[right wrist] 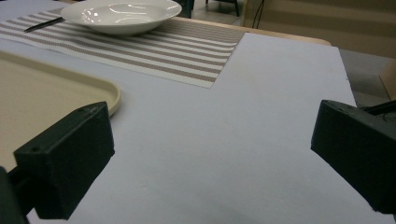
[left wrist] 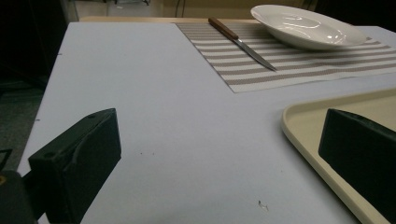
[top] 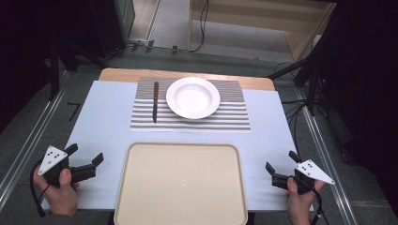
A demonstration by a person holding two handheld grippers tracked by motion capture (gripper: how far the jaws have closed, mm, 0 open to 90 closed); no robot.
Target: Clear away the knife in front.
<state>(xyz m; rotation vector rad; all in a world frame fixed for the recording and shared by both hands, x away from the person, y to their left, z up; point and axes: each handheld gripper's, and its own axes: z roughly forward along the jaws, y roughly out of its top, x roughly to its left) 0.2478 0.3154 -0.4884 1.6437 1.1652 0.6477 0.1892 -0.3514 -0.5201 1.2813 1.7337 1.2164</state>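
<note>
A white deep plate (top: 193, 97) (left wrist: 307, 26) (right wrist: 121, 15) rests on a striped placemat (top: 225, 117) (left wrist: 299, 60) (right wrist: 187, 51) at the far middle of the table. Left of the plate on the mat lies a knife (top: 155, 101) (left wrist: 240, 43) with a brown handle; its blade tip (right wrist: 43, 24) pokes in at the far left. A beige tray (top: 180, 185) (left wrist: 303, 123) (right wrist: 42, 88) sits empty at the near middle. My left gripper (top: 85, 156) (left wrist: 219, 154) hovers open left of the tray. My right gripper (top: 280, 161) (right wrist: 212, 154) stands open right of the tray, nothing between its jaws.
A pale blue sheet (top: 108, 122) covers the table, whose wooden far edge (top: 122, 73) shows behind the mat. Dark stands and cables line both sides of the table, and a floor with cables (top: 202, 28) lies beyond.
</note>
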